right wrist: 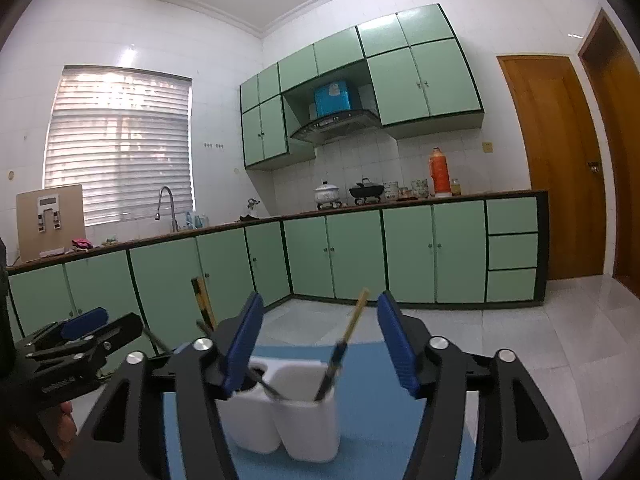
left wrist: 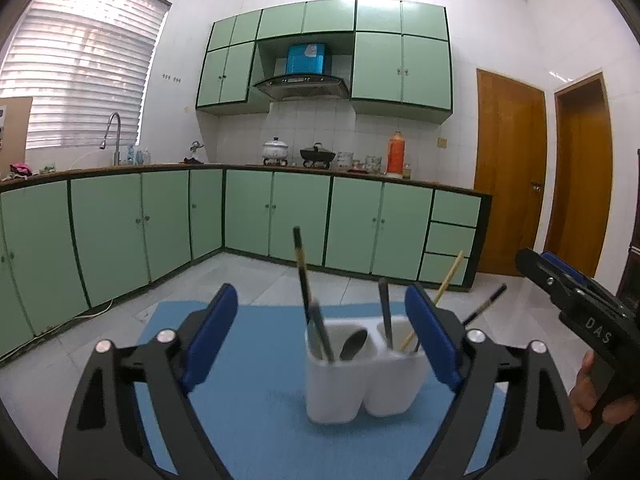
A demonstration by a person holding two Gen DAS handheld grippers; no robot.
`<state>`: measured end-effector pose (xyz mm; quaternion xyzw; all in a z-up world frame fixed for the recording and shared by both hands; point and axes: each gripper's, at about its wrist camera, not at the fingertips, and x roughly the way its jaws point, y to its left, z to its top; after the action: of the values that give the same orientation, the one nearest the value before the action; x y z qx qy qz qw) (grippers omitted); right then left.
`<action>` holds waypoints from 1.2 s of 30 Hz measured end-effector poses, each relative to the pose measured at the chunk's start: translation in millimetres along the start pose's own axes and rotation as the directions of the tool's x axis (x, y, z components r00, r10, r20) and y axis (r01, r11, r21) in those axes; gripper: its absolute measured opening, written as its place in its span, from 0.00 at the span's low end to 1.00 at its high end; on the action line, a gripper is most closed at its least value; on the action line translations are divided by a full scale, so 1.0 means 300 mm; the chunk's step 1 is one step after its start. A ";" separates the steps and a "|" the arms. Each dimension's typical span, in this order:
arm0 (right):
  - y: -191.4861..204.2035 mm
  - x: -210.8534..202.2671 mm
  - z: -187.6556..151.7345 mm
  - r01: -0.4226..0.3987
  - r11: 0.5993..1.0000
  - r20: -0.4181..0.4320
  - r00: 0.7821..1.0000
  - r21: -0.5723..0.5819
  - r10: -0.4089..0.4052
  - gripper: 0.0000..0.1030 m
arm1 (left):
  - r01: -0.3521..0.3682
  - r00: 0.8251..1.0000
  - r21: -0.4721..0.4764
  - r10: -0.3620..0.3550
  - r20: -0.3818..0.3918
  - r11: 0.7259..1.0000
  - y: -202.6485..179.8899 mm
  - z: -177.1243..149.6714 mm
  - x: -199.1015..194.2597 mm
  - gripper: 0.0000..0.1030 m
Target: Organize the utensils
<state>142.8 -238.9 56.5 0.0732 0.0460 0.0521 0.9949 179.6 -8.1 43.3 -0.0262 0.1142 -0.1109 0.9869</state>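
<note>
A white two-compartment utensil holder (left wrist: 352, 376) stands on a blue mat (left wrist: 256, 360). Its left cup holds a metal spoon (left wrist: 354, 345) and dark chopsticks (left wrist: 305, 280). Its right cup holds a dark utensil (left wrist: 385, 312) and a bamboo chopstick (left wrist: 444, 292). My left gripper (left wrist: 322, 316) is open and empty, its jaws set wide just in front of the holder. My right gripper (right wrist: 320, 332) is open and empty, facing the holder (right wrist: 296, 412) with a chopstick (right wrist: 350, 336) standing between its jaws. It also shows in the left wrist view (left wrist: 532, 264) at the right.
The mat lies on a table with a tiled kitchen floor (left wrist: 248, 276) beyond. Green cabinets (left wrist: 280, 216) and a counter with pots and an orange flask (left wrist: 396, 154) line the far wall. Wooden doors (left wrist: 512, 184) stand at the right.
</note>
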 end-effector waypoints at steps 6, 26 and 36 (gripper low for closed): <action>-0.021 -0.070 -0.063 0.025 0.999 -0.049 0.999 0.024 -0.023 0.76 | -0.014 0.998 -0.023 0.012 -0.062 1.000 0.026 -0.074 -0.055 0.91; -0.039 -0.257 -0.256 0.117 0.993 -0.333 0.937 0.002 -0.110 0.94 | -0.027 0.970 -0.038 0.017 -0.241 0.999 0.020 -0.277 -0.234 0.95; 0.011 -0.346 -0.270 0.062 0.998 -0.339 0.938 -0.028 -0.068 0.94 | 0.000 0.967 -0.024 -0.006 -0.254 1.000 -0.045 -0.301 -0.308 0.95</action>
<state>31.6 -235.9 -14.0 0.0530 0.2186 0.0316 0.9739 68.1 -2.7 -23.3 -0.0238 0.2410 -0.1136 0.9636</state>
